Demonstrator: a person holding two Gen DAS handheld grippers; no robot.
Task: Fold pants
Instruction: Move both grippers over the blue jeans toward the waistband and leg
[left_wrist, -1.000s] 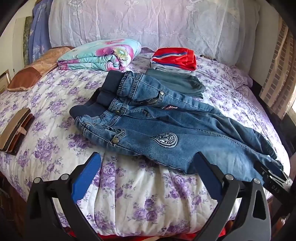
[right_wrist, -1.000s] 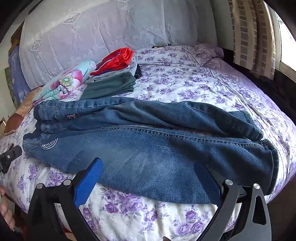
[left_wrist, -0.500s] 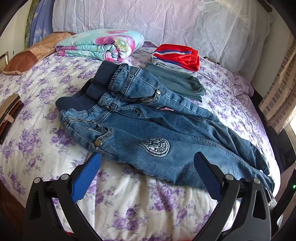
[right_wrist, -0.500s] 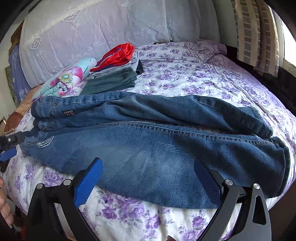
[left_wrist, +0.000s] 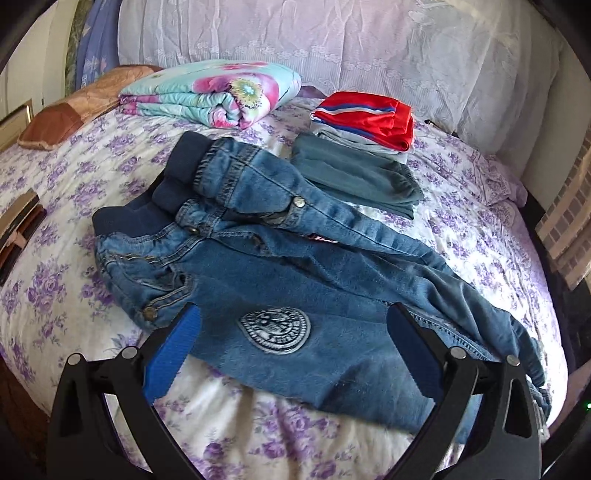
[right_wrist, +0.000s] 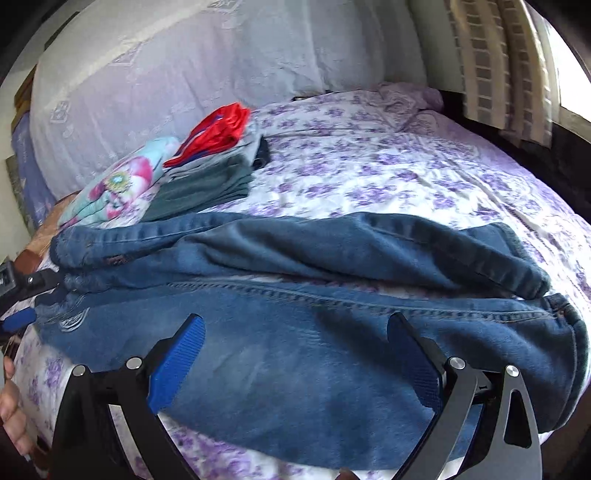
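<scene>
Jeans (left_wrist: 295, 280) lie spread across the near part of the bed (left_wrist: 480, 206), unfolded, waistband toward the left and the 2 legs running side by side to the right, the near leg carrying a round patch (left_wrist: 275, 330). Over the last second both grippers have closed in on the denim: the left gripper (left_wrist: 293, 354), which hung back over the bed's edge, now has its blue pads (left_wrist: 173, 350) over the near hip, with the patch between them, and the right gripper (right_wrist: 295, 356) has dropped low over the near leg, the hems off to its right. Both sets of fingers stand wide apart and grasp nothing. That suggests the approach is nearly done and a first pinch on the near edge comes next, probably to lay 1 leg over the other. Behind the jeans, folded green pants (left_wrist: 354, 177), a red top (left_wrist: 365, 118) on its stack and a floral quilt (left_wrist: 210, 92) sit near the headboard.
</scene>
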